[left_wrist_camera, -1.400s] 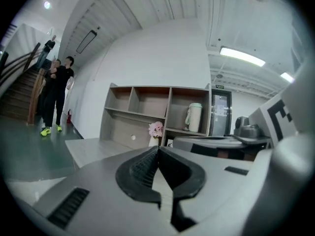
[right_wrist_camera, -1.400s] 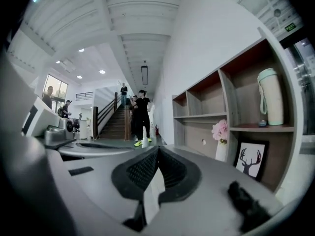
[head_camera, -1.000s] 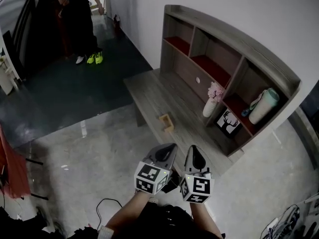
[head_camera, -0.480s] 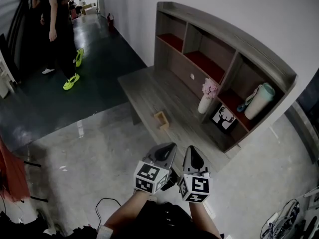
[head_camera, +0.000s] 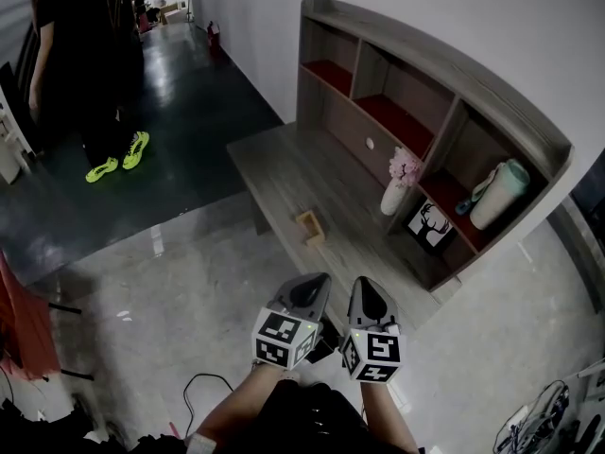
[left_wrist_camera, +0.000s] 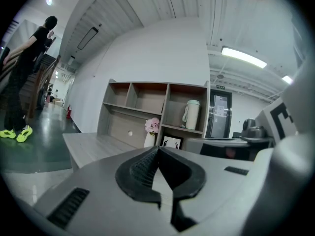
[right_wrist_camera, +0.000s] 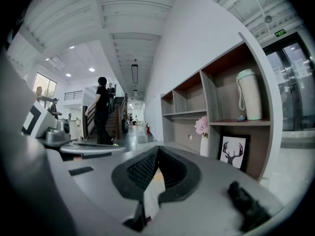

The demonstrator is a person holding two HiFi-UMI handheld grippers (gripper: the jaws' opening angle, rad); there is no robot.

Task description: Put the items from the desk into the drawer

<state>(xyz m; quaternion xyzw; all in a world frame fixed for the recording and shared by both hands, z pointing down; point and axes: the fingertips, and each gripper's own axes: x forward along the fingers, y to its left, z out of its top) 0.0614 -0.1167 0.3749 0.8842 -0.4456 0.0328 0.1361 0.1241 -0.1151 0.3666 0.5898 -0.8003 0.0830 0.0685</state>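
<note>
Block is lying near the front edge of the desk, 1 vase standing at its back; left gripper and right gripper are hovering closed, empty.

What seems a block on desk, shelves behind

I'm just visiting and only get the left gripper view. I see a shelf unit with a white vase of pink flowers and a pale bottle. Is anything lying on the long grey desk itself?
Observer: Yes. The head view shows a small light wooden block alone on the long grey wooden desk, near its front edge.
Visitor: Is the other tool holding something?
Observer: No. In the right gripper view, the right gripper has its fingers closed together with nothing between them.
Visitor: Are the tools near that block?
Observer: Not yet. The head view shows the left gripper beside the right one, close to the person's body, short of the block.
</note>
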